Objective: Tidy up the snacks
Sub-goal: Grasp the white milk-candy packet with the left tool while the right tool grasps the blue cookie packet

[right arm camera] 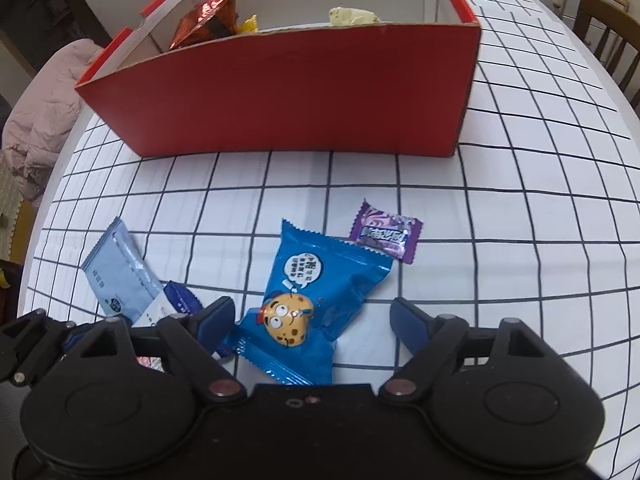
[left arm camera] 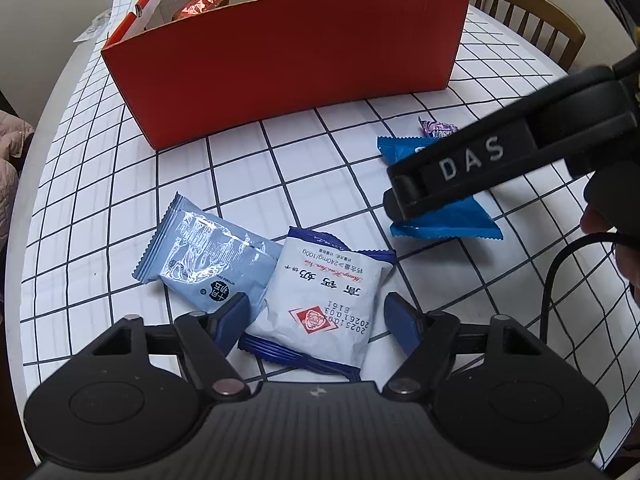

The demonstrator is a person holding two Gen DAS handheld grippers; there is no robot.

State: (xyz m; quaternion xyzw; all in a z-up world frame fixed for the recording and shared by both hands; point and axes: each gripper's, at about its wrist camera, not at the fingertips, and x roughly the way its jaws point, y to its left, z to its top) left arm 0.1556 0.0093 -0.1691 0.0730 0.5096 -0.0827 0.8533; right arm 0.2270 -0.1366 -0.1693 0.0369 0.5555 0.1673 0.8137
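Observation:
My left gripper [left arm camera: 318, 312] is open and points down, its blue fingers on either side of a white packet with dark blue ends [left arm camera: 324, 300]. A light blue packet [left arm camera: 200, 256] lies partly under that packet's left side. My right gripper [right arm camera: 314, 310] is open over a blue cookie packet [right arm camera: 316, 292]; its left finger is close to the packet's edge and its right finger stands clear. A small purple candy [right arm camera: 386, 232] lies just beyond the cookie packet. The red cardboard box [right arm camera: 280, 92] stands behind, holding a red foil packet [right arm camera: 204, 20] and other snacks.
The table wears a white cloth with a dark grid [left arm camera: 304, 168]. Wooden chairs [left arm camera: 532, 20] stand at the far right, and a pink padded garment [right arm camera: 44, 112] lies off the left edge. The right gripper's black body [left arm camera: 472, 160] covers part of the blue packet.

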